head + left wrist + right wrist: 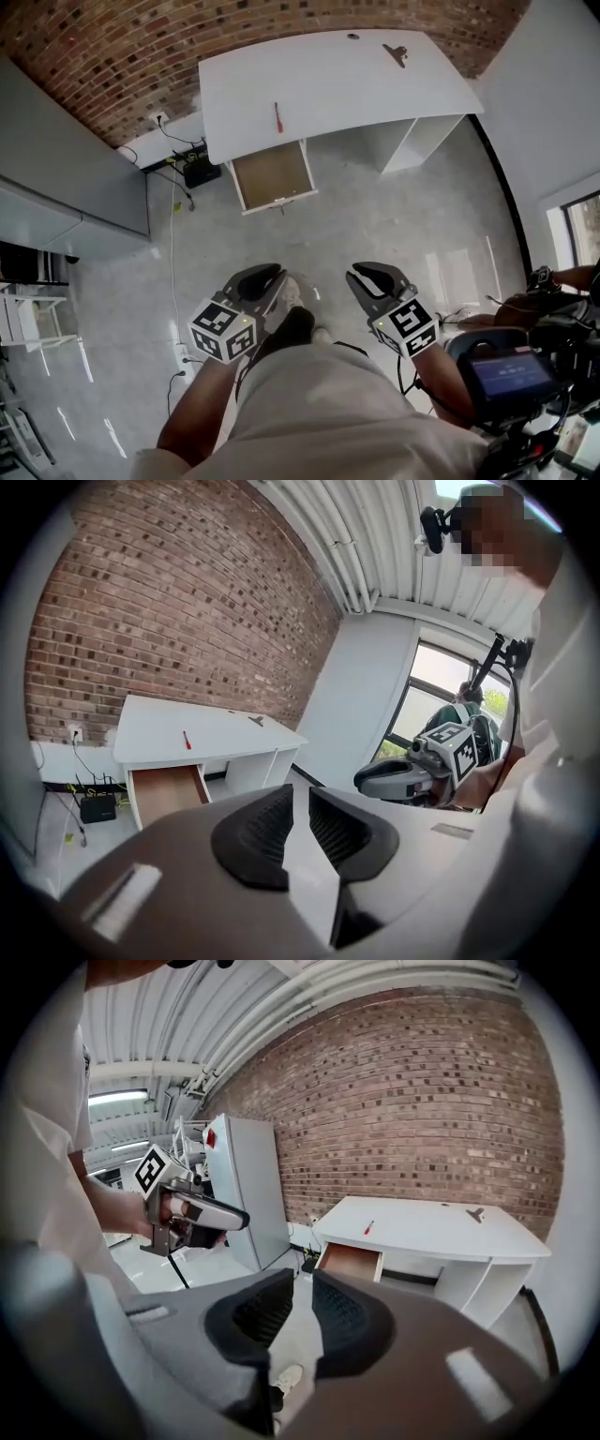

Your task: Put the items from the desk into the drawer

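A white desk [328, 84] stands far ahead against the brick wall. On its top lie a red screwdriver [277, 116] and a small dark tool [396, 53]. The desk's wooden drawer [273, 175] is pulled out, and nothing shows inside it. Both grippers hang over the floor, well short of the desk. My left gripper [272, 278] and my right gripper [361, 277] are shut, with nothing between the pads. The right gripper view shows the desk [431, 1227], the screwdriver [368, 1227], the drawer [352, 1261] and the left gripper [239, 1221]. The left gripper view shows the screwdriver [186, 740] and the drawer [169, 792].
A grey cabinet [56, 187] stands left of the desk. A black box [200, 172] with cables lies on the floor beside the drawer. Camera gear on a stand [511, 375] is close at my right. Polished grey floor stretches between me and the desk.
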Tool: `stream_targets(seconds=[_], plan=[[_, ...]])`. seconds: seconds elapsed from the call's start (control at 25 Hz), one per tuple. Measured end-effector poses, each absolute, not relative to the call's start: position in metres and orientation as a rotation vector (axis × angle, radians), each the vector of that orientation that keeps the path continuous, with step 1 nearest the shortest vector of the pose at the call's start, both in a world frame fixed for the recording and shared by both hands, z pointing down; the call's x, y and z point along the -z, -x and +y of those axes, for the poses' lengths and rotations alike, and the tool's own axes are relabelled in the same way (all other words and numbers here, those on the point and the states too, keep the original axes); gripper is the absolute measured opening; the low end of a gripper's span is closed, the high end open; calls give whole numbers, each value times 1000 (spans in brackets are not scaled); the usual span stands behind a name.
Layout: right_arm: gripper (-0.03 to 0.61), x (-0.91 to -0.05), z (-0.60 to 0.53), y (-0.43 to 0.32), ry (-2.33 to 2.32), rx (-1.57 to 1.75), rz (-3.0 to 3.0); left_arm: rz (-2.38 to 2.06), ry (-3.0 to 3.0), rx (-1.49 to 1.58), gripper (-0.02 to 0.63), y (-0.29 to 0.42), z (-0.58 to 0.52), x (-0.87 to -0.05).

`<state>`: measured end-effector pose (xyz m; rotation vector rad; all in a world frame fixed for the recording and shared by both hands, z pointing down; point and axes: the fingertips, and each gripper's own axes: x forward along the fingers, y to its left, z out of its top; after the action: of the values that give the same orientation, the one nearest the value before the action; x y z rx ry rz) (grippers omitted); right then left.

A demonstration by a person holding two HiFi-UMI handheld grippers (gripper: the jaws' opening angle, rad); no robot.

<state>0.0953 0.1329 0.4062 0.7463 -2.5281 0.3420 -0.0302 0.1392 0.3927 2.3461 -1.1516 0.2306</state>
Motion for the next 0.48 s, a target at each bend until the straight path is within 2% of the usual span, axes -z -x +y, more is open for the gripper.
stream_targets(seconds=[0.48], plan=[[54, -398, -4, -61, -893, -403, -2444, -1087, -2315, -293, 74, 80, -74, -435]])
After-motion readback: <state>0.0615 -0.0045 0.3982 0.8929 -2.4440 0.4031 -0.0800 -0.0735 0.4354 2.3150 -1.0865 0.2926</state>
